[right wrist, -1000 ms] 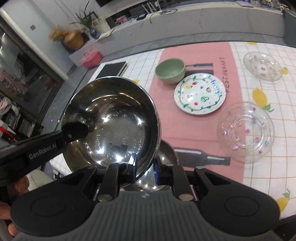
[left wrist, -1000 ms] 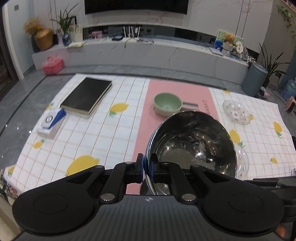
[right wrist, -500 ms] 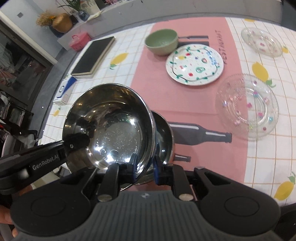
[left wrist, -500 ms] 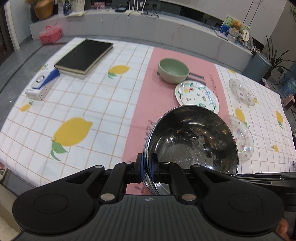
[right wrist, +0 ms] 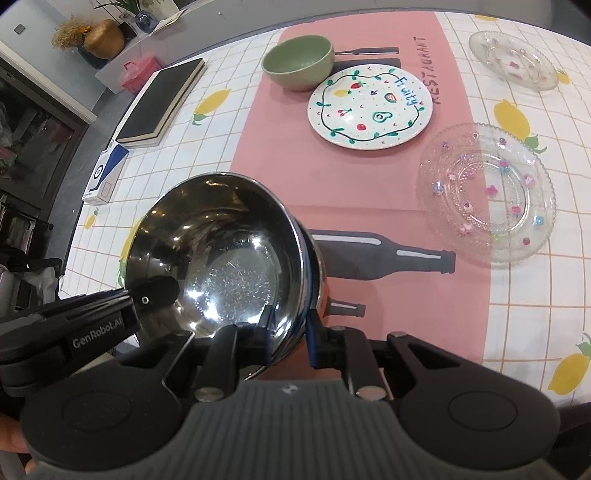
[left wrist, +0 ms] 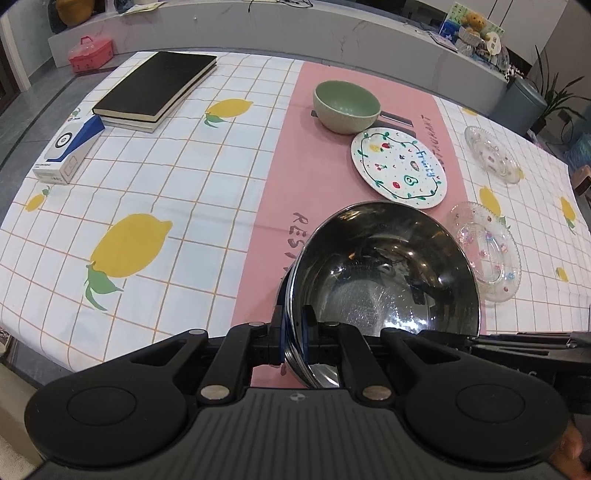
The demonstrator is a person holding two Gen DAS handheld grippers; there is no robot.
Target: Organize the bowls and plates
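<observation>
A steel bowl (left wrist: 384, 280) is held by its rim on both sides, low over a second steel bowl whose edge (right wrist: 320, 280) shows under it. My left gripper (left wrist: 293, 339) is shut on the near rim. My right gripper (right wrist: 290, 336) is shut on the opposite rim, and the left gripper (right wrist: 147, 295) shows there too. A green bowl (left wrist: 346, 106), a white fruit-pattern plate (left wrist: 399, 168) and two clear glass plates (left wrist: 487, 251) (left wrist: 493, 153) lie on the table.
A black book (left wrist: 155, 88) and a blue-white box (left wrist: 68, 147) lie at the table's left. The cloth has a pink runner (left wrist: 291, 177) down the middle. A low grey ledge (left wrist: 295, 33) runs behind the table.
The steel bowl has come down toward the table with both grippers, now nesting over the second steel bowl. Both views look more steeply down onto the table.
</observation>
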